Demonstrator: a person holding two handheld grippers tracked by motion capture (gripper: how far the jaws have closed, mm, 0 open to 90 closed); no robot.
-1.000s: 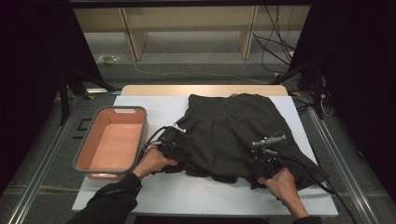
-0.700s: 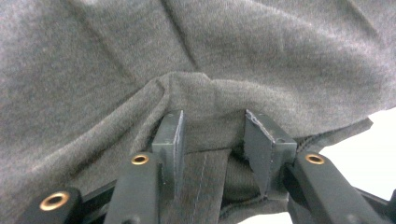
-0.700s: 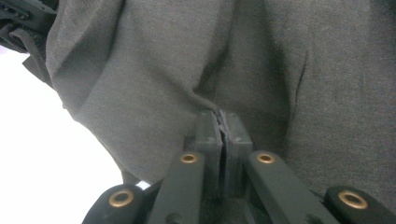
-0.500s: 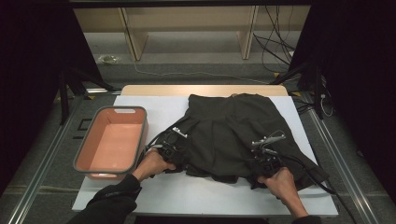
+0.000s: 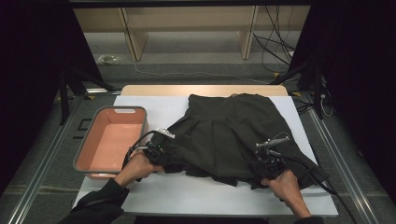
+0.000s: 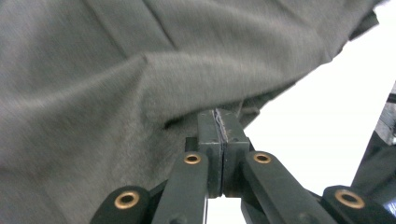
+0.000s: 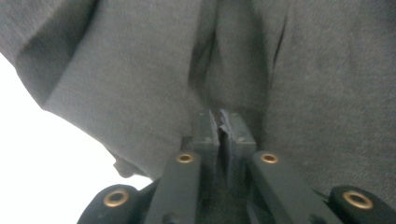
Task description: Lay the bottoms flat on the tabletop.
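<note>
White tabletop (image 5: 154, 196); skirt (image 5: 233, 135) hem hides both gripper tips, pads unseen.

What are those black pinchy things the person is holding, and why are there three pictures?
They are hand-held grippers, tongs with two jaws. One picture looks down from above the table. The other two come from small cameras riding on each gripper, looking along its jaws. On the white table lies a dark pleated skirt, with an orange-pink tub beside it. The left gripper has just closed its jaws on the skirt's edge. The right gripper is pinched on the hem too. So both hands hold the skirt by its near edge.
</note>
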